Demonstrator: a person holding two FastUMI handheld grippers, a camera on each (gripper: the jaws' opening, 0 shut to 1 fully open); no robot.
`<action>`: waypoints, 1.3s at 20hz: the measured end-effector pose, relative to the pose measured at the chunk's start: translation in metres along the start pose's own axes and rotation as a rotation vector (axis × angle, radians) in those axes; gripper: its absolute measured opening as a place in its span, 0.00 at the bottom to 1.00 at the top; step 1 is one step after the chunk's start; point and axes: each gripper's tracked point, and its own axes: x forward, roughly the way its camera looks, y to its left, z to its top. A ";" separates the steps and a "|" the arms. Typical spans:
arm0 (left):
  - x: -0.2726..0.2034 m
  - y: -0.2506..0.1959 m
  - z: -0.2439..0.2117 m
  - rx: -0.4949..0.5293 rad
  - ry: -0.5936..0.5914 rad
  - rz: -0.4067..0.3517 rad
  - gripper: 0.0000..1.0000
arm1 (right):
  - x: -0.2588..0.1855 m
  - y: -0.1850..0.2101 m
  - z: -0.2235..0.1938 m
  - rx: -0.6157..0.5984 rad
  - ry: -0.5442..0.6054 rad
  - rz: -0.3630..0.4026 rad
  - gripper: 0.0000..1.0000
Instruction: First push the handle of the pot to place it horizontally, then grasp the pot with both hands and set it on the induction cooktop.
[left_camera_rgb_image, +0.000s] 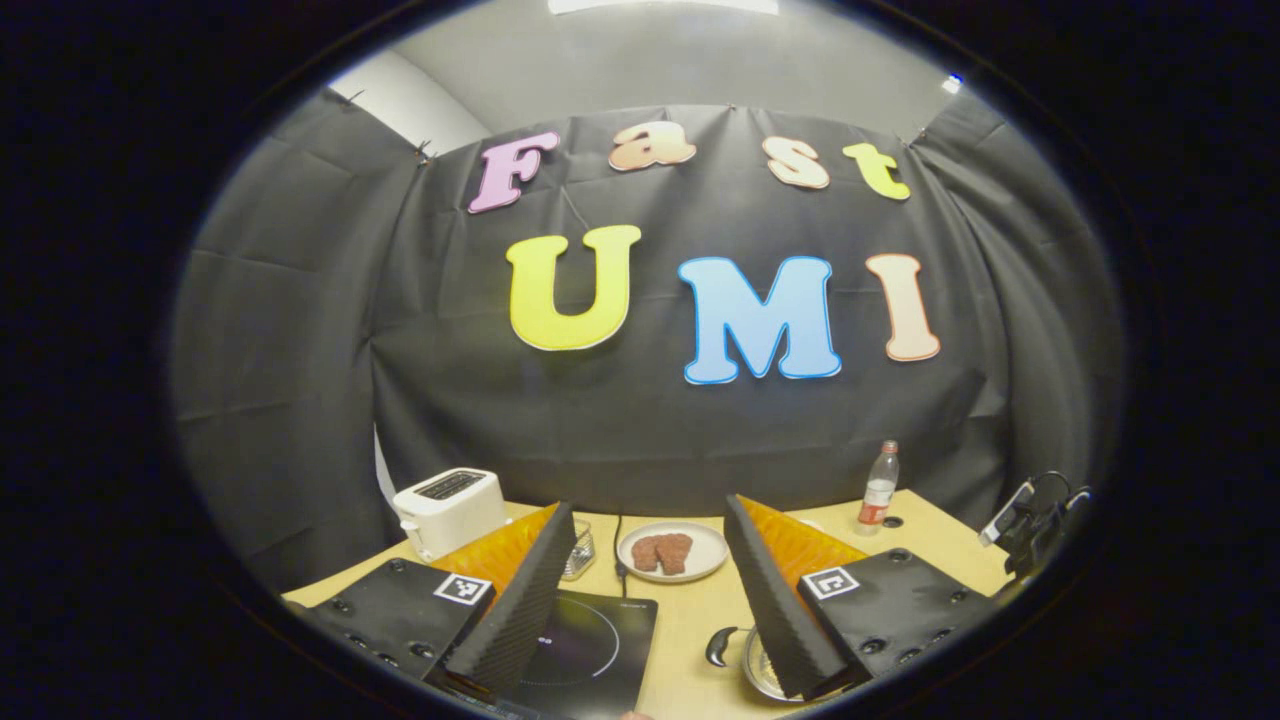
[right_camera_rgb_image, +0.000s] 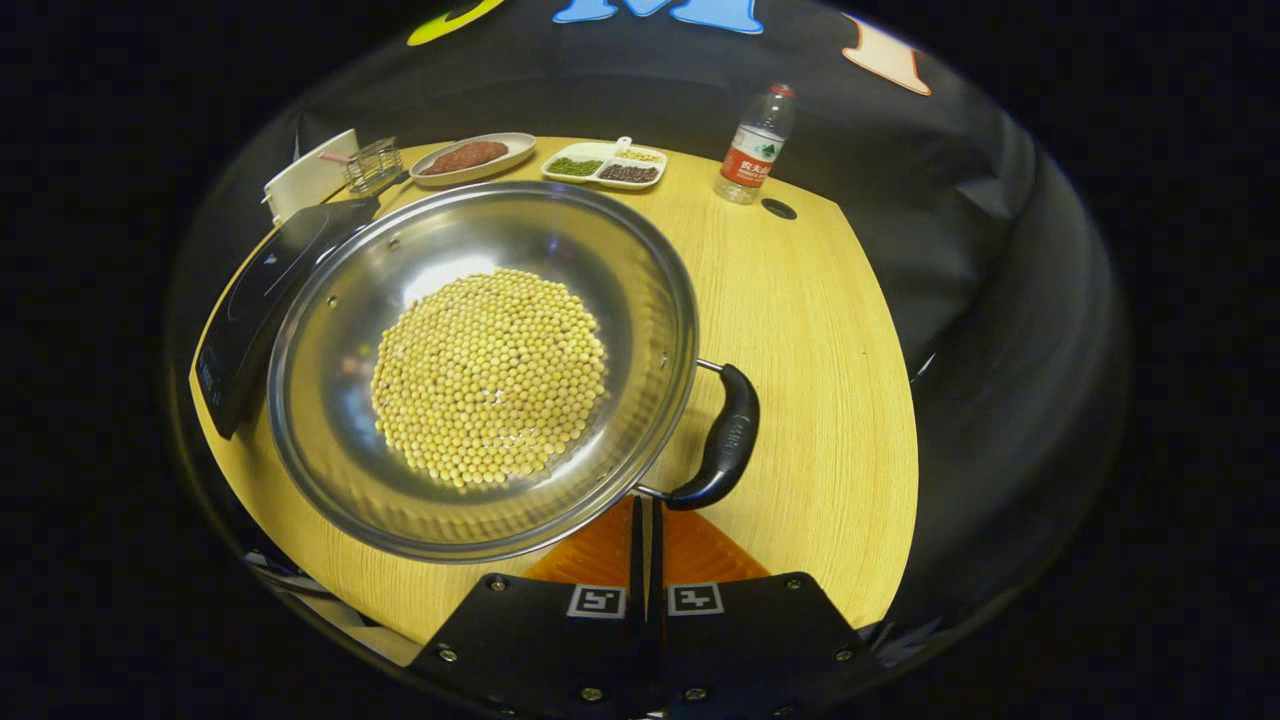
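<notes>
pot (right_camera_rgb_image: 480, 370) is seen in the right gripper view as a wide steel pan filled with a round heap of pale yellow beans (right_camera_rgb_image: 490, 378), resting on the wooden table (right_camera_rgb_image: 810, 330) just beside the induction cooktop (right_camera_rgb_image: 262, 295), whose dark slab lies along the table's left edge. one looped handle (right_camera_rgb_image: 722, 438) sticks out from the pot's rim on the side toward the table's near edge. the right gripper (right_camera_rgb_image: 646, 520) is found just at that rim, beside the handle's lower end, with its fingers pressed together and no gap between them; nothing is caught between them. along the far edge of the table a toaster (right_camera_rgb_image: 310, 175), a small wire holder (right_camera_rgb_image: 372, 165), a plate of brown food (right_camera_rgb_image: 472, 157), a divided tray of grains (right_camera_rgb_image: 605, 165) and a water bottle (right_camera_rgb_image: 755, 145) are lined up.

in the left gripper view the left gripper (left_camera_rgb_image: 650, 600) is held above the table with its fingers spread well apart and nothing between them. the cooktop is seen under its left finger, and part of the pot's rim with a second handle (left_camera_rgb_image: 718, 645) is seen beside its right finger.
</notes>
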 end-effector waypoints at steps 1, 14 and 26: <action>0.000 0.001 -0.002 0.002 0.006 0.006 0.93 | 0.001 -0.002 0.003 0.019 -0.005 -0.001 0.01; 0.000 -0.001 -0.018 0.011 0.035 0.005 0.97 | -0.004 -0.014 0.026 0.176 -0.135 -0.040 0.01; 0.014 -0.031 -0.031 0.007 0.039 -0.092 0.97 | -0.077 -0.015 0.085 0.294 -0.529 -0.030 0.57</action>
